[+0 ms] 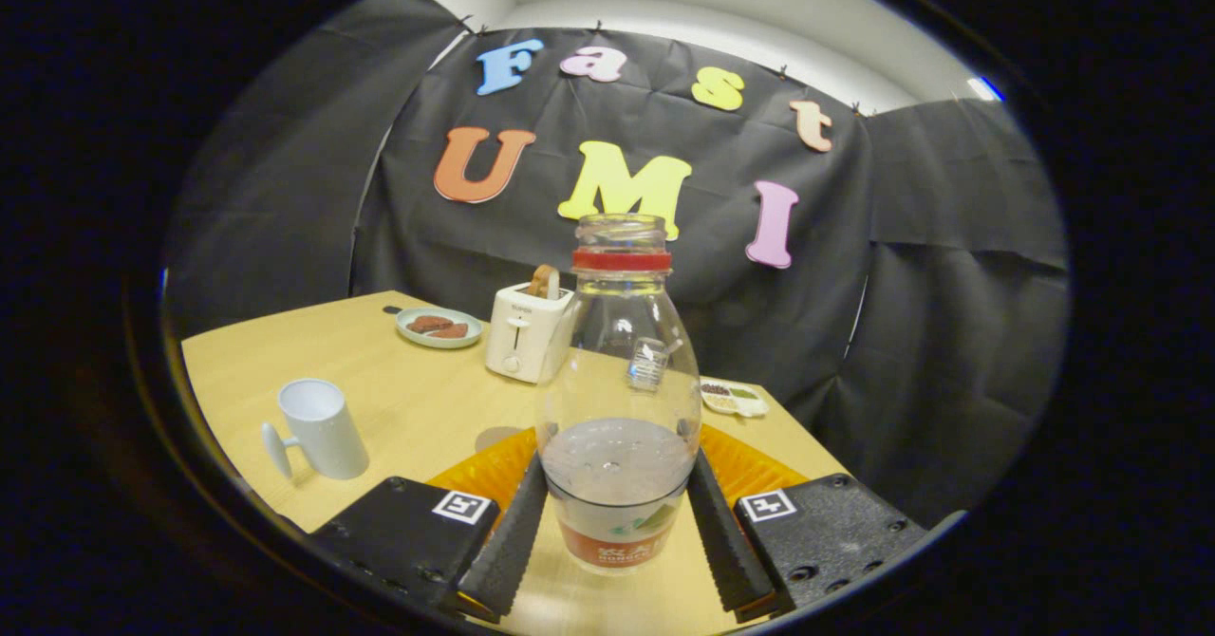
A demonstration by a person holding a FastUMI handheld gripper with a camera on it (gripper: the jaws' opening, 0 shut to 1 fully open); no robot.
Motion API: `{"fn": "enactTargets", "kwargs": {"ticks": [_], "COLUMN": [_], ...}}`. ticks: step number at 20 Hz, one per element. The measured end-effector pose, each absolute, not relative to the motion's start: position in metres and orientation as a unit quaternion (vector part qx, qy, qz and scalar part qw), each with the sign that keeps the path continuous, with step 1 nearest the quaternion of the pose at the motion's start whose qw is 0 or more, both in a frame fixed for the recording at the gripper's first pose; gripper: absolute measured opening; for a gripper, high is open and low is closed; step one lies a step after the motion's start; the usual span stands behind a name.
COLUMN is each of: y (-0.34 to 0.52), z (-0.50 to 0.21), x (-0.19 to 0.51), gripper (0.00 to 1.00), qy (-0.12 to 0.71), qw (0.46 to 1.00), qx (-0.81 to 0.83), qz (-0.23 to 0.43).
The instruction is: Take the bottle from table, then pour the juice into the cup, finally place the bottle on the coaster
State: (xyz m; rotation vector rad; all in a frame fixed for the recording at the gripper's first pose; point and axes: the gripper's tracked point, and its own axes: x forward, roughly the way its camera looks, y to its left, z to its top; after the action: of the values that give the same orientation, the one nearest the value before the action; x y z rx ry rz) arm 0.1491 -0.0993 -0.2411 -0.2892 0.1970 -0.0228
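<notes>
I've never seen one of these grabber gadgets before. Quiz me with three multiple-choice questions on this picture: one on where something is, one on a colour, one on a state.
1. Where does the white mug stand?
A. On the toaster
B. On the wooden table, off to the left of the fingers
C. Between the fingers

2. What colour is the ring around the bottle's neck?
A. Red
B. Blue
C. Green

3. What are the gripper's fingers doing?
A. Spread wide with nothing between them
B. Pinching the mug's handle
C. Pressing on the bottle from both sides

Answers:
1 B: the mug sits on the table, apart from the gripper.
2 A: a red band circles the neck of the bottle.
3 C: both fingers lie against the bottle's lower sides, ahead of the white toaster.
</notes>
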Motion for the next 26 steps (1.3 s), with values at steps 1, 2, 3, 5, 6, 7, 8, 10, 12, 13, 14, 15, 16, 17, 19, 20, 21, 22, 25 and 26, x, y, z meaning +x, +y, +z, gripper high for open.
{"fn": "enactTargets", "kwargs": {"ticks": [1,2,3,5,6,7,8,10,12,13,14,15,16,17,19,20,21,22,25,26], "y": [-0.097,-0.096,-0.094,-0.089,-0.085,-0.081,-0.079,-0.071,-0.062,-0.057,-0.052,-0.048,-0.044,-0.039,-0.035,-0.032,-0.029,-0.027,-0.026,-0.026], "z": [-0.237,-0.233,-0.231,-0.222,-0.217,-0.210,-0.205,-0.193,-0.188,-0.187,-0.186,-0.186,-0.189,-0.191,-0.198,-0.202,-0.204,-0.205,-0.204,-0.204], "x": [0.149,0.149,0.150,0.151,0.151,0.151,0.150,0.151,0.158,0.160,0.162,0.163,0.163,0.164,0.165,0.168,0.172,0.174,0.178,0.179], "gripper": [0.81,0.80,0.81,0.81,0.81,0.81,0.81,0.81,0.81,0.81,0.81,0.81,0.81,0.81,0.81,0.81,0.81,0.81,0.81,0.81], "qy": [0.097,0.098,0.099,0.101,0.101,0.100,0.097,0.092,0.092,0.088,0.084,0.081,0.079,0.076,0.076,0.075,0.072,0.069,0.055,0.051], "qw": [0.982,0.978,0.974,0.968,0.965,0.961,0.958,0.949,0.934,0.925,0.915,0.903,0.892,0.881,0.865,0.860,0.853,0.843,0.815,0.807], "qx": [-0.164,-0.184,-0.201,-0.228,-0.241,-0.255,-0.268,-0.298,-0.340,-0.366,-0.392,-0.418,-0.443,-0.464,-0.494,-0.503,-0.515,-0.532,-0.574,-0.585], "qz": [-0.012,-0.018,-0.020,-0.025,-0.028,-0.032,-0.036,-0.046,-0.052,-0.052,-0.053,-0.054,-0.053,-0.052,-0.053,-0.050,-0.048,-0.049,-0.061,-0.062]}}
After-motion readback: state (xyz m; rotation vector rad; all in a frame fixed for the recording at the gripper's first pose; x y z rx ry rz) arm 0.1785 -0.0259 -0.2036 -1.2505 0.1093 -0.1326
